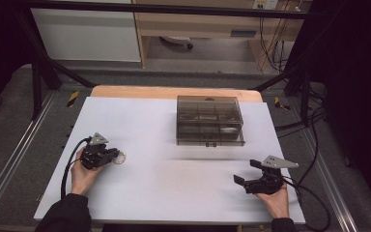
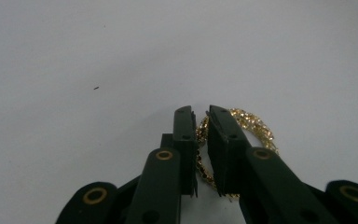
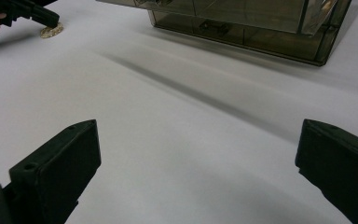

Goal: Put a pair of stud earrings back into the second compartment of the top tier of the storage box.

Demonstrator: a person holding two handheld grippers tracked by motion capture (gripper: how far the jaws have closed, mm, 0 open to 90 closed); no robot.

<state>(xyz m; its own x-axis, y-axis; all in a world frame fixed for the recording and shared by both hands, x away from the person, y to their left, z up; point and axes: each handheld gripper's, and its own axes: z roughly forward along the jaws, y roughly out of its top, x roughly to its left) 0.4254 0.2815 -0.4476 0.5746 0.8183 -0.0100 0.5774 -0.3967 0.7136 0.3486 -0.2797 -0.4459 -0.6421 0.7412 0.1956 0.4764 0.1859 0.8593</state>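
With my left gripper closed on the near rim of the glittering gold ring-shaped bangle, which lies flat on the white table at its left side, I judge the pick-up to be the step in hand. The jaws pinch the band edge-on, so the lift should go straight up and slowly, lest the thin hoop slip. Across the table my right gripper hovers with its jaws spread wide, holding nothing. Farther back stands the smoky transparent plastic compartment box, lid shut, likely needing that free gripper to open it.
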